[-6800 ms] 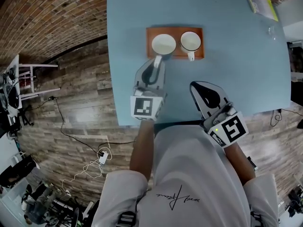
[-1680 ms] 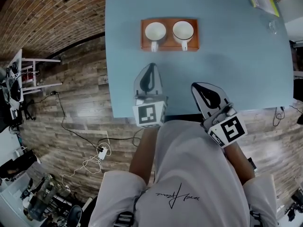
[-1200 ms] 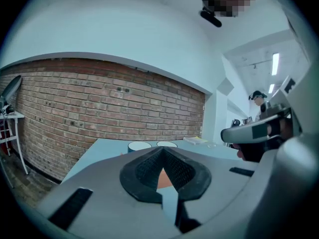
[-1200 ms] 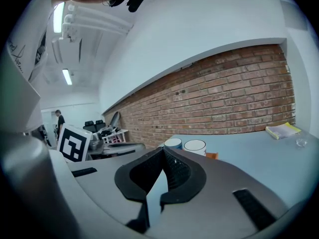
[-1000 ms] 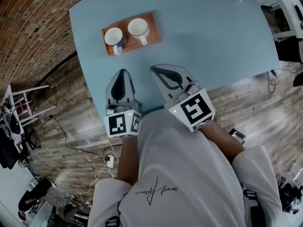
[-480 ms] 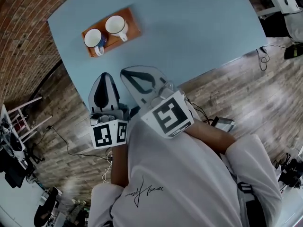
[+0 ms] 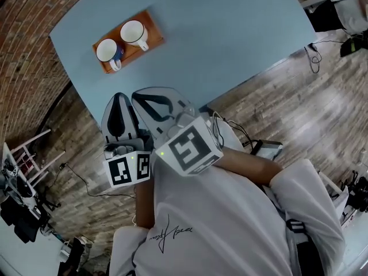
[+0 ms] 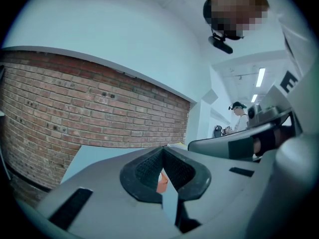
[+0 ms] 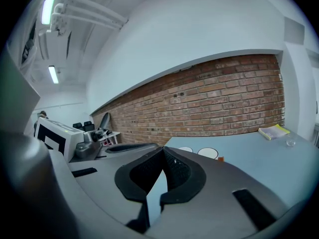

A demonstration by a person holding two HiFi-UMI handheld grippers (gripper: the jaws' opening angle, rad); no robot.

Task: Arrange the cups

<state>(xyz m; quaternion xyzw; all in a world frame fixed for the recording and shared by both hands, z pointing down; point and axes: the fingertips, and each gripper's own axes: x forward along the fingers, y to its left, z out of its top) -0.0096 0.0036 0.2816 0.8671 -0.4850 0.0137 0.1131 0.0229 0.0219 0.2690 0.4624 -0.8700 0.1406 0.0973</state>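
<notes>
We see two white cups side by side on an orange tray (image 7: 155, 30), both upright with their handles turned toward us. The left cup (image 7: 107, 50) shows a patch of blue on its side; the right cup (image 7: 132, 31) is plain white. They stand just beside each other, and whether they touch we cannot tell. The tray lies on the light blue table (image 7: 224, 33), close to the edge that faces the brick wall (image 9: 224, 101).

Nearer to us, both tools hang at the table's near corner, well apart from the tray. The left gripper (image 7: 119, 96) has its fingers pressed together with nothing between them. The right gripper (image 7: 136, 95) sits just beside it, its marker cube over our white shirt (image 7: 230, 223), and its fingers are likewise closed on nothing.

From the right gripper view, a yellow-edged book (image 9: 273, 131) and a small glass (image 9: 290, 142) rest far across the table. Wooden flooring (image 7: 287, 91) surrounds the table.
</notes>
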